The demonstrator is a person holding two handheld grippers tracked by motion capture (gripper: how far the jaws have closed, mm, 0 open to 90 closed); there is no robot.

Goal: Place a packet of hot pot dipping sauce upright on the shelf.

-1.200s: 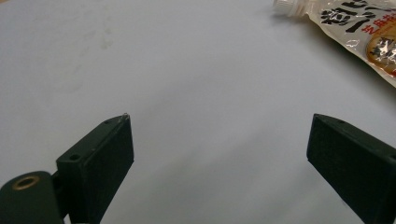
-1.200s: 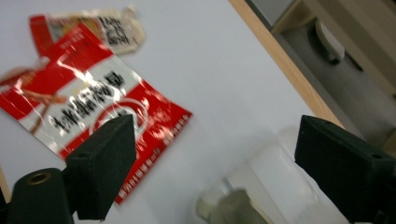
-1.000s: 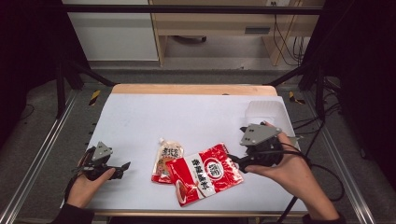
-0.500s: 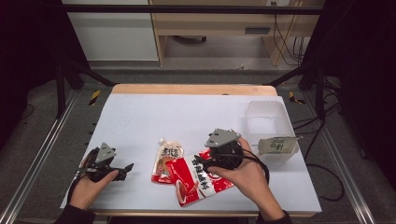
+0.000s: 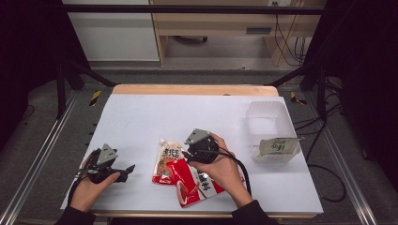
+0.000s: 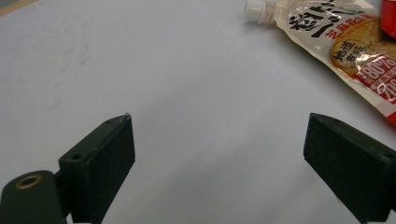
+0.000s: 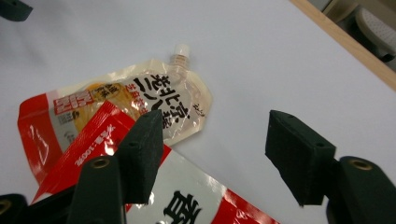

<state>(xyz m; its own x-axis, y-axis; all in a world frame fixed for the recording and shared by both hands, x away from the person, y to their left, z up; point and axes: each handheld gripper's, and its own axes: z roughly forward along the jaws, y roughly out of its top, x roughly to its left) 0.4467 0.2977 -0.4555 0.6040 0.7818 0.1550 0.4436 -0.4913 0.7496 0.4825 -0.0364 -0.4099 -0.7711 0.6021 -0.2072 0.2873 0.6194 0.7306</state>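
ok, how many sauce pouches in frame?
3. A spouted pouch lies flat near the table's front edge; a red pouch overlaps its right side, under the right gripper; a third pouch sits in the clear tub at right. The hand may hide more.

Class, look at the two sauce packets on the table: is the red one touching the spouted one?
Touching. In the right gripper view the red packet lies overlapping the spouted pouch, its corner covering part of it; the high view shows the same overlap.
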